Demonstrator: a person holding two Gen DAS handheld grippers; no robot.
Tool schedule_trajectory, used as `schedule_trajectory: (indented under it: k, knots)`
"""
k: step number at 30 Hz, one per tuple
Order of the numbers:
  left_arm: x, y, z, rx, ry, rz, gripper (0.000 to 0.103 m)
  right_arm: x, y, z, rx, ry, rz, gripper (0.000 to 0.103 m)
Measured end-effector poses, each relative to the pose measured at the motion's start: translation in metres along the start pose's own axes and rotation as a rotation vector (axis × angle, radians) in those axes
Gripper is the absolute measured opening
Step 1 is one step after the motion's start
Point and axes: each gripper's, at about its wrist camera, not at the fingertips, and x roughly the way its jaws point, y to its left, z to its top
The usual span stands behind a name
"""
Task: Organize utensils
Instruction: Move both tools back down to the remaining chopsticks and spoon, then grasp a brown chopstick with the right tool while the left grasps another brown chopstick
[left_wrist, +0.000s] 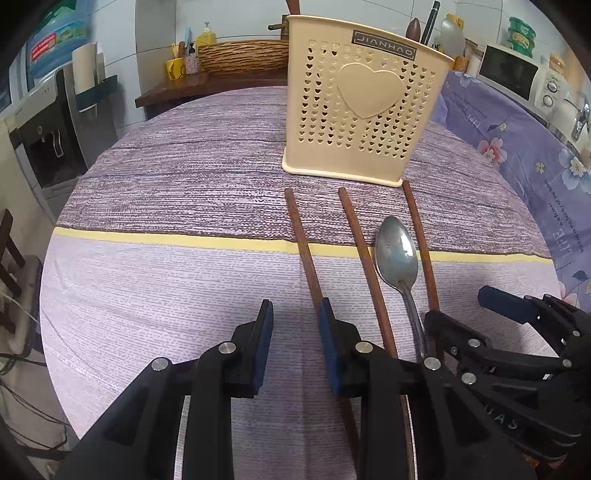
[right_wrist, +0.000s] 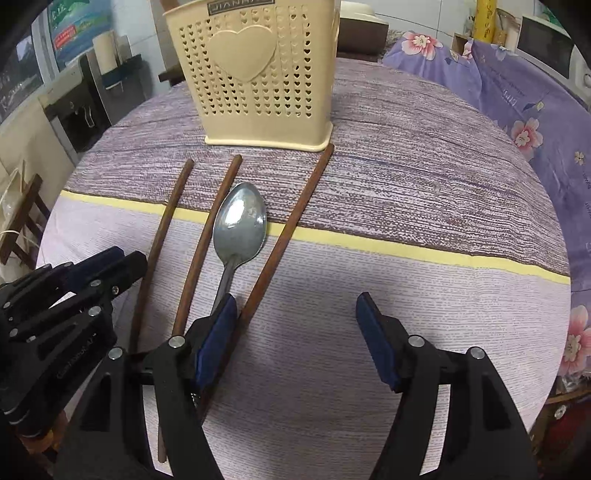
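Observation:
A cream perforated utensil holder (left_wrist: 360, 107) with a heart on its front stands at the far side of the table; it also shows in the right wrist view (right_wrist: 255, 74). Three brown chopsticks (left_wrist: 303, 240) (right_wrist: 162, 236) and a metal spoon (left_wrist: 397, 254) (right_wrist: 240, 225) lie side by side in front of it. My left gripper (left_wrist: 295, 343) is open and empty, low over the cloth, its right finger beside the leftmost chopstick. My right gripper (right_wrist: 295, 343) is open and empty, its left finger over the spoon handle and the rightmost chopstick (right_wrist: 288, 225).
The round table has a purple striped cloth (left_wrist: 184, 184) with a yellow band. A few utensils stand in the holder. A water dispenser (left_wrist: 48, 140) stands at the left, a microwave (left_wrist: 517, 74) and a floral-covered surface (right_wrist: 535, 122) at the right.

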Motion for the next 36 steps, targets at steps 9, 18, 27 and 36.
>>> schedule_trajectory:
  k: [9,18,27,36]
  knots:
    - [0.002,0.006,0.0,-0.012,0.004,-0.009,0.026,-0.004,-0.006,-0.008,-0.073,0.028,-0.037,0.077]
    - [0.002,0.006,0.0,-0.017,-0.001,-0.012,0.026,-0.011,-0.073,-0.016,0.01,0.038,-0.046,0.077]
    - [0.004,0.014,0.009,-0.054,0.014,-0.041,0.026,-0.016,-0.067,0.009,0.028,-0.091,0.085,0.068]
    - [0.022,0.009,0.046,-0.041,0.009,-0.035,0.034,0.017,-0.062,0.069,0.014,-0.117,0.146,0.052]
